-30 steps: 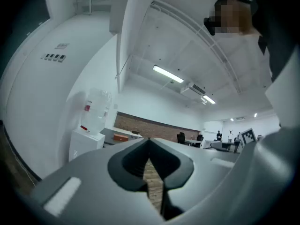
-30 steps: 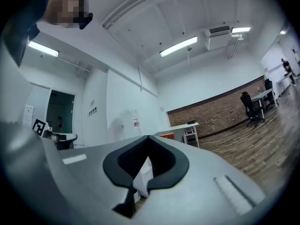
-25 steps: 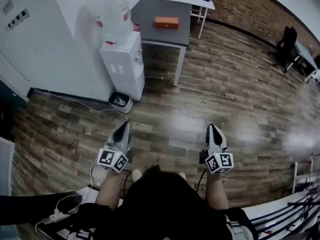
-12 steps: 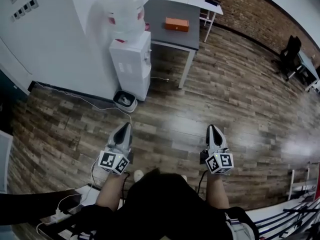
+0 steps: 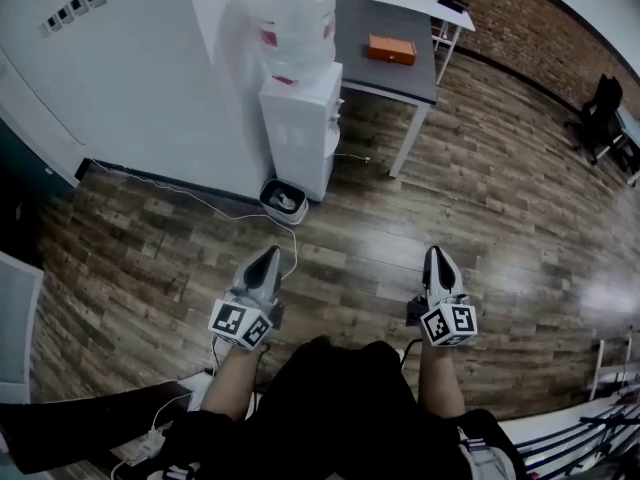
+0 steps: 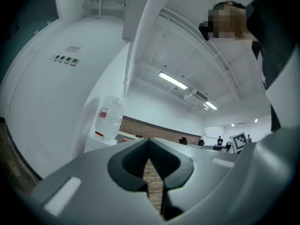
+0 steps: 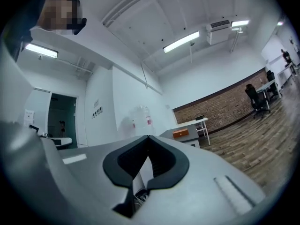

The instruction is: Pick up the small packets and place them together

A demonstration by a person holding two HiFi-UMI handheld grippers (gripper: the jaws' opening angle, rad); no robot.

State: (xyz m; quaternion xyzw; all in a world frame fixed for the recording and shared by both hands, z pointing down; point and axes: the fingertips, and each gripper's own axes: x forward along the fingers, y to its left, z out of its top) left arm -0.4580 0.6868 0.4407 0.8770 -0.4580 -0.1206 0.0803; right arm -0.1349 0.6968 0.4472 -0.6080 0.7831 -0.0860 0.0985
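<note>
Water cooler and grey worktop have slid rightward and nearer in the head view, while both grippers hold the same spots in the picture. Dark wood-plank floor fills most of the room, with a white wall on the left and brick at the far side. An orange box lies on the worktop, well apart from the person. The left gripper and right gripper point ahead over the floor, jaws pressed together with nothing between them. No small packets show in any view. The task seems not yet begun: next comes reaching the packets and opening a gripper.
</note>
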